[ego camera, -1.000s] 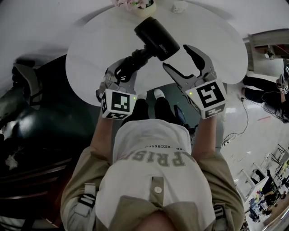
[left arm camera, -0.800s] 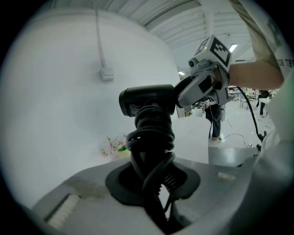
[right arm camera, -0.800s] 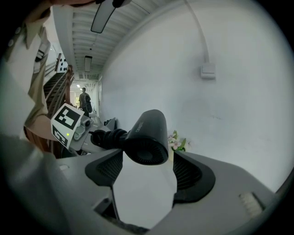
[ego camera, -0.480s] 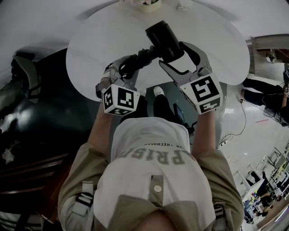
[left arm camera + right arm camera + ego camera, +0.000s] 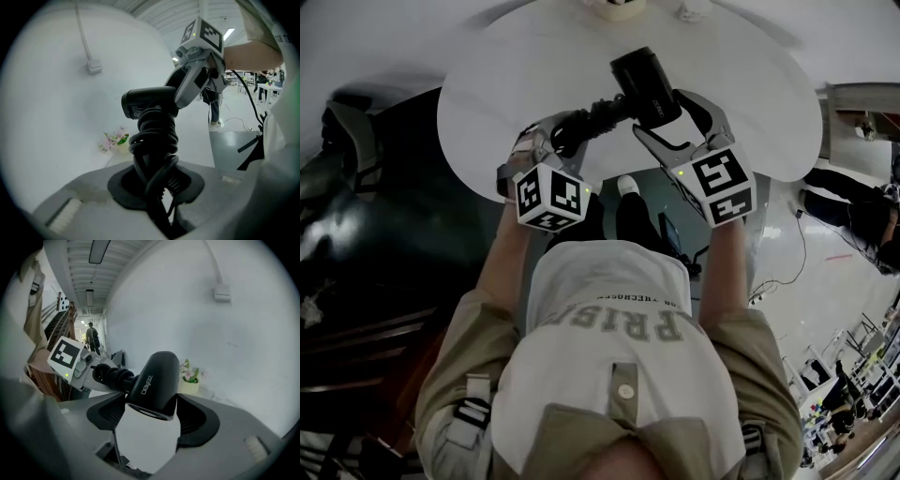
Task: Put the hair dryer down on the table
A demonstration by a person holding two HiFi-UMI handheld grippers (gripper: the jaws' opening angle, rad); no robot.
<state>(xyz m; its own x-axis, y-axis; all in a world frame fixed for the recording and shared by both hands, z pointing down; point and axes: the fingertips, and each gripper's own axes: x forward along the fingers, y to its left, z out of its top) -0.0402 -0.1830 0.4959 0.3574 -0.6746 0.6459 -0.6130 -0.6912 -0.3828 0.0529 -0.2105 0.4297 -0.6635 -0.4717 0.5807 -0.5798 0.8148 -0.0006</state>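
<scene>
A black hair dryer (image 5: 645,82) hangs above the round white table (image 5: 506,84), its cord wound around the handle. My left gripper (image 5: 567,131) is shut on that cord-wrapped handle (image 5: 154,140). In the left gripper view the barrel (image 5: 147,101) points left above the jaws. My right gripper (image 5: 661,111) stands open with one jaw on each side of the barrel (image 5: 157,378). The barrel nearly fills the gap, and I cannot see the pads pressing on it. In the right gripper view the left gripper's marker cube (image 5: 65,357) shows behind the handle.
A small pot of pink flowers (image 5: 190,379) stands at the table's far edge, with a small white object (image 5: 694,9) near it. A white wall rises behind the table. The person's shoes (image 5: 625,187) are below the near edge. Dark furniture lies at the left.
The right gripper moved left and forward until its jaws came around the dryer's barrel. The left gripper carried the dryer slightly right and farther over the table.
</scene>
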